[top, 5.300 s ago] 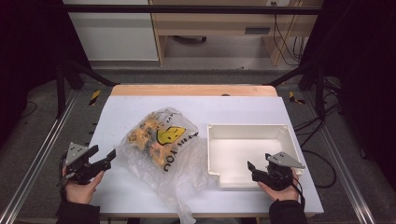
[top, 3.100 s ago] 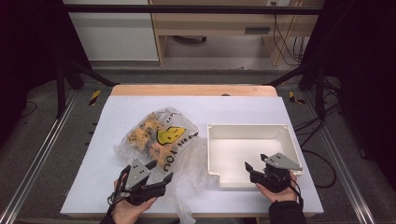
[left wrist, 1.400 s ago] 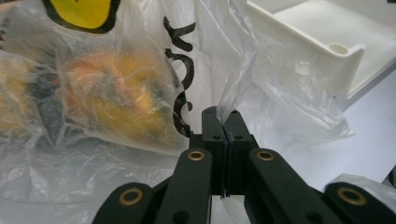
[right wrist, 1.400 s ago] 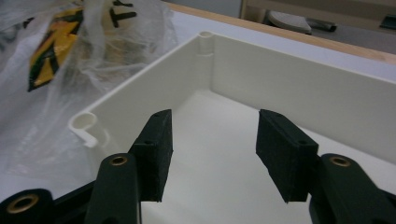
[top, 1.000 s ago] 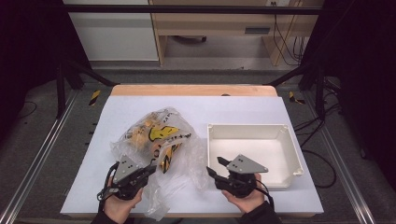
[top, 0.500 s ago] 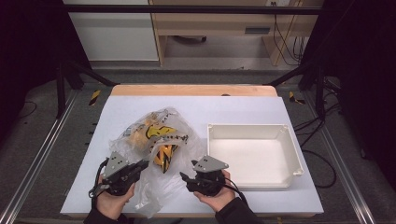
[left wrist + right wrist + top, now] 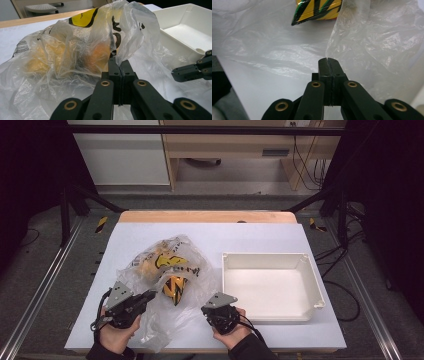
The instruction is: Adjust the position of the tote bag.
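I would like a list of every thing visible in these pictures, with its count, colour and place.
plastic bag: one, clear with yellow and black print, left half of the table, holding yellowish items
snack packet: one, yellow, black and green, inside the plastic bag near its open end
tray: one, white, empty, right half of the table
table: one, white top with a wooden far edge
left gripper: one, black, shut on a fold of the plastic bag
right gripper: one, black, shut on another edge of the plastic bag
hands: two, at the near edge of the table
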Motion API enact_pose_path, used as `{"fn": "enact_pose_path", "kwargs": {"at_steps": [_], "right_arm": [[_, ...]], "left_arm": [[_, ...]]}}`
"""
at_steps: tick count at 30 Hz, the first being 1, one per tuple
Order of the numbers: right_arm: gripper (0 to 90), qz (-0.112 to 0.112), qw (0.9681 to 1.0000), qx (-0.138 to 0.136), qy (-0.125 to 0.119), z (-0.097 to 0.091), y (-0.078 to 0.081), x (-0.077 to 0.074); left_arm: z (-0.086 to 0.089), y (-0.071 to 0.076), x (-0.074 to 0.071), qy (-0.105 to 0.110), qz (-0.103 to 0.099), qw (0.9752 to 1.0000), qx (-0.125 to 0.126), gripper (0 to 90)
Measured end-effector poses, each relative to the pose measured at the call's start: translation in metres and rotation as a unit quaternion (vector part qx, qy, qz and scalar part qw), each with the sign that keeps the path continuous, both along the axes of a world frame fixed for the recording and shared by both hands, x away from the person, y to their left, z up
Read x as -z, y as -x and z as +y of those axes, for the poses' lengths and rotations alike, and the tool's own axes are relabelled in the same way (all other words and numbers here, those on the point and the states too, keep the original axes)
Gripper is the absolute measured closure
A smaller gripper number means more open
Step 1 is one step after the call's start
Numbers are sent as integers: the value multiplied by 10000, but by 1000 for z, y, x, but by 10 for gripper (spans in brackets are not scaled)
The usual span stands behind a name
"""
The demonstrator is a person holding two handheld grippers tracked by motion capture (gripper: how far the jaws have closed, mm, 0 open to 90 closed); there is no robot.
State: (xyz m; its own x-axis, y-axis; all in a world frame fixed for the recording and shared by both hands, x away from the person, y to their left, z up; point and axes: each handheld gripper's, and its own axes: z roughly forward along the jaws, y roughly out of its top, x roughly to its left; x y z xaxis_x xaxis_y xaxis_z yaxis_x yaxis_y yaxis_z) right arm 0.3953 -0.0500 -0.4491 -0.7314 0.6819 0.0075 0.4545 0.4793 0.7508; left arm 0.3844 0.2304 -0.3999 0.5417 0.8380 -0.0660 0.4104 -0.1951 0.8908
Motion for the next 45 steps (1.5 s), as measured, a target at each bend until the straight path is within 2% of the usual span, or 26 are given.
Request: {"fn": "enact_pose_path", "kwargs": {"at_steps": [2, 6, 10, 12, 14, 17, 18, 19, 20, 21, 23, 25, 26, 27, 28, 31, 33, 37, 38, 42, 43, 44, 45], "right_arm": [[900, -14, 10000, -95, -13, 2, 3, -2], [900, -2, 9991, -361, -208, 8, 13, -8], [900, 65, 9967, -661, -465, 18, 25, -12], [900, 88, 9960, -713, -526, 21, 28, -12], [900, 134, 9937, -877, -685, 30, 35, -13], [891, 158, 9931, -966, -649, 36, 37, -10], [843, 135, 9932, -958, -647, 36, 37, -9], [843, 135, 9932, -958, -647, 36, 37, -9], [762, 6, 9939, -872, -672, 32, 34, -11], [762, 6, 9939, -872, -672, 32, 34, -11], [661, -177, 9936, -742, -829, 23, 31, -20], [619, -416, 9930, -534, -973, 12, 25, -31], [541, -676, 9931, -275, -916, 4, 18, -38], [541, -676, 9931, -275, -916, 4, 18, -38], [510, -755, 9933, -129, -861, 1, 14, -38], [433, -576, 9958, 40, -709, 1, 3, -24], [429, -500, 9979, -99, -397, 10, -1, -9], [478, -474, 9985, -133, -246, 15, -4, 0], [529, -377, 9991, -127, -173, 18, -6, 6], [691, -246, 9994, -155, 209, 23, -7, 20], [691, -246, 9994, -155, 209, 23, -7, 20], [748, -124, 9992, -140, 366, 24, -8, 26], [748, -124, 9992, -140, 366, 24, -8, 26]], "left_arm": [[3, 0, 0, -11, -7, 10000, -29, 895], [12, -1, 0, 4, 33, 9999, -122, 895], [24, -1, 0, -80, 24, 9995, -301, 895], [25, -1, 1, -112, 17, 9994, -340, 895], [29, -3, 1, -160, 40, 9991, -396, 894], [30, -4, 2, -218, 44, 9988, -426, 894], [30, -4, 3, -243, 58, 9988, -433, 894], [31, -5, 4, -265, 61, 9987, -435, 894], [31, -6, 4, -277, 56, 9987, -429, 893], [30, -6, 5, -314, 46, 9986, -420, 893], [29, -7, 6, -372, 26, 9985, -395, 892], [29, -8, 7, -444, 7, 9983, -385, 892], [30, -10, 9, -526, 3, 9978, -405, 892], [30, -10, 9, -526, 3, 9978, -405, 892], [31, -11, 9, -510, 23, 9978, -414, 892], [37, -14, 9, -478, 28, 9980, -406, 892], [40, -15, 8, -471, 14, 9981, -400, 892], [46, -16, 7, -524, -30, 9976, -441, 892], [49, -17, 7, -520, -35, 9976, -456, 892], [52, -19, 9, -579, 58, 9974, -433, 892], [52, -19, 9, -579, 58, 9974, -433, 892], [50, -19, 10, -627, 96, 9972, -401, 892], [50, -19, 10, -627, 96, 9972, -401, 892]]}}
